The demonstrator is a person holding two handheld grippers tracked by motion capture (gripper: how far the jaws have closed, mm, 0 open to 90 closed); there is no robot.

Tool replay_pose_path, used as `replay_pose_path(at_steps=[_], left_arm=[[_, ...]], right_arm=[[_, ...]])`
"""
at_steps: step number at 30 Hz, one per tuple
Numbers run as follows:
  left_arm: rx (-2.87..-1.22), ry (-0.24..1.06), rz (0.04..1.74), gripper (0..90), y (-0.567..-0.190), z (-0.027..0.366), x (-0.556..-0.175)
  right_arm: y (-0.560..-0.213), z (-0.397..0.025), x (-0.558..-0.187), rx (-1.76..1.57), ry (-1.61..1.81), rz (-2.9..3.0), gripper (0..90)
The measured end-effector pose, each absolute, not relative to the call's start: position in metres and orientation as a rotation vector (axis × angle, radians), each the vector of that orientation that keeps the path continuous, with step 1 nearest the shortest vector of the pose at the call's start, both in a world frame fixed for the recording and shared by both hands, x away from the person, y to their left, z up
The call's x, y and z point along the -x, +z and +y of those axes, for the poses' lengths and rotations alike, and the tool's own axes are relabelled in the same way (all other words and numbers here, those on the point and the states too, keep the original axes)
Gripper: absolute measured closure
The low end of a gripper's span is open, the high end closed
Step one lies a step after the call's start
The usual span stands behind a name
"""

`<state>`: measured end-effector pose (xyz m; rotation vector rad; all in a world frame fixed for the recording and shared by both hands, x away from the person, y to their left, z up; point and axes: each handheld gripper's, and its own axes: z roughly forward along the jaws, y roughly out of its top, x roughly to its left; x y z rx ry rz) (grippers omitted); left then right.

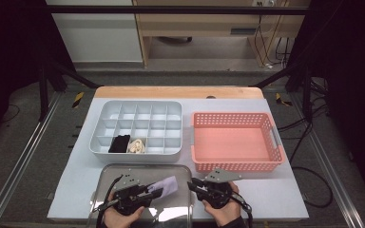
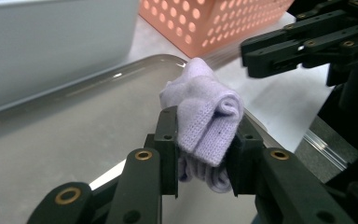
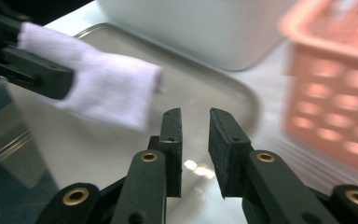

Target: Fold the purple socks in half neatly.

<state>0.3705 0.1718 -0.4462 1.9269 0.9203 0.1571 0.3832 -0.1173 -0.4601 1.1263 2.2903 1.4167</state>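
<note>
Now pinching a folded lilac knitted sock point(image 2: 208, 122) in the left gripper point(image 2: 205, 140), just above the shiny metal tray point(image 1: 105, 179); right gripper point(image 3: 196, 140) close by, narrowly parted, gripping nothing, near the salmon plastic basket point(image 1: 266, 166).

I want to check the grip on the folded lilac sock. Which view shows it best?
The left gripper view: the folded lilac sock sits close up, pinched between the left gripper jaws. The high view shows it small over the metal tray. The right gripper view shows it blurred, from the side.
</note>
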Motion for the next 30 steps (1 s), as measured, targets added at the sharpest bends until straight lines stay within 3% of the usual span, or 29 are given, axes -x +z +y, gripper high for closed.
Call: replay_pose_path(at_steps=[16, 30], left_arm=[[-1.907, 0.233, 0.947, 68.3, -0.435, 0.185, -0.382], [-1.861, 0.317, 0.978, 68.3, -0.406, 0.200, -0.402]], right_arm=[[-0.465, -0.208, -0.383, -1.378, 1.237, 2.065, 61.9], [-0.467, -0.228, -0.379, -1.390, 1.153, 2.035, 55.8]])
